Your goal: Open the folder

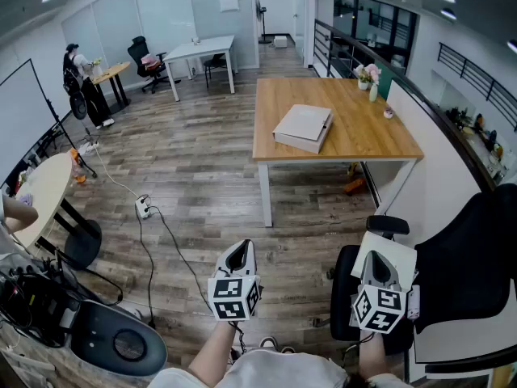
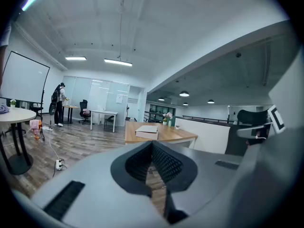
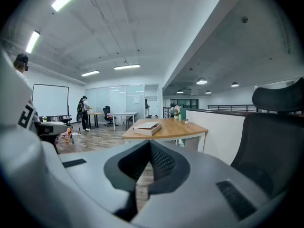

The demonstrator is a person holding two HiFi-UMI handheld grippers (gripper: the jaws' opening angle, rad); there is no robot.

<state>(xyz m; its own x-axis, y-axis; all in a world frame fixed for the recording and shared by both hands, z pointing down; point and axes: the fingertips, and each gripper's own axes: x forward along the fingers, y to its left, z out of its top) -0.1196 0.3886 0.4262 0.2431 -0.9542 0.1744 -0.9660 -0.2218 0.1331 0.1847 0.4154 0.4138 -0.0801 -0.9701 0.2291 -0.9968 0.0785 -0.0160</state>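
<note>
Folder (image 1: 304, 128) lies on the table (image 1: 380, 136), well off at 12 o'clock from left gripper (image 1: 238, 255) and right gripper (image 1: 376, 267), both clenched empty.

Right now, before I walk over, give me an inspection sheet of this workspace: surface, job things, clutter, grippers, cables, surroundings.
Surface: wooden table, across the floor from the grippers.
Job's things: folder lies closed on the table, untouched.
Clutter: flower vase and a small item near the table's right edge.
Grippers: left gripper and right gripper both shut, nothing between the jaws, well short of the table.
Cables: power strip with its cord trailing over the floor, left of the table.
Surroundings: black chair close on the right; person standing far off at left.
</note>
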